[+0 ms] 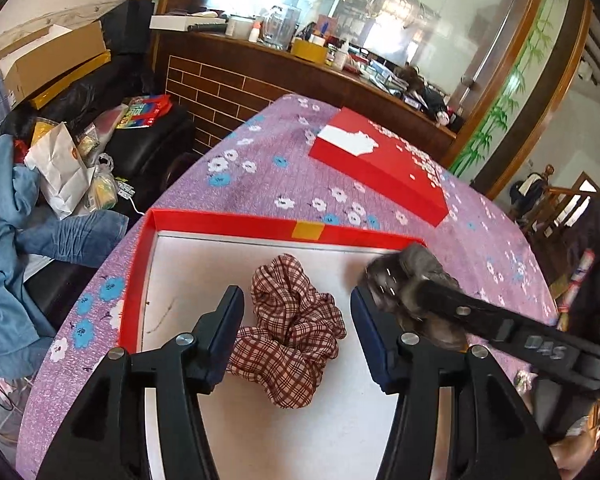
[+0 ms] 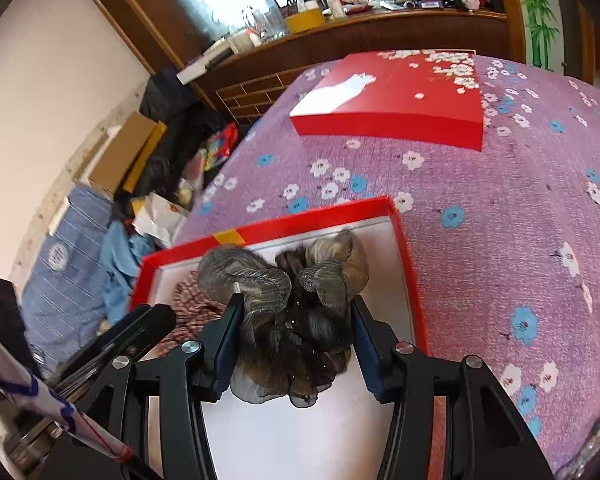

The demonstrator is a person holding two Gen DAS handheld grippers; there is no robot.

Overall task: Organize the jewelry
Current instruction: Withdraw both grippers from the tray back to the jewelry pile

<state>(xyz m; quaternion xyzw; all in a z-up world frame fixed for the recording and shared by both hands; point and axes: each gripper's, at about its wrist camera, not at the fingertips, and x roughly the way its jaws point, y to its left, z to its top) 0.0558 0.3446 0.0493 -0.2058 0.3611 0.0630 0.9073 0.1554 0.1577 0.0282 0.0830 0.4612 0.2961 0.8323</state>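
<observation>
Purple cloth (image 1: 300, 184) printed with white and blue flowers is covering the desk, its weave looking coarse and ribbed. Sitting on it is a shallow red box (image 1: 236, 222) with thin card walls, a yellow tape patch on the far wall and a smooth white floor.

A plaid scrunchie (image 1: 292, 328), brown-red check on pale fabric, gathered into soft ruffles around a central hole, is lying on the white floor toward the box's left half. The left tongs (image 1: 296, 332) are pointing steeply down over it, their black arms and dark blue pads standing apart on either side; the left pad is just beside the ruffles, the right pad is clear of them, so the tongs are released.

A grey scrunchie (image 2: 296, 320) of sheer, shiny, striped gauze with dark frilled edges is lying in the box's right half, near the far wall. The right tongs (image 2: 296, 336) are angling down around it, jaws parted; whether the pads are pressing the puffy fabric cannot be told for sure, though they look slack.

Farther back on the cloth, well apart from the box, a flat red lid (image 2: 396, 100) with a white cat shape and white blossoms is lying.
</observation>
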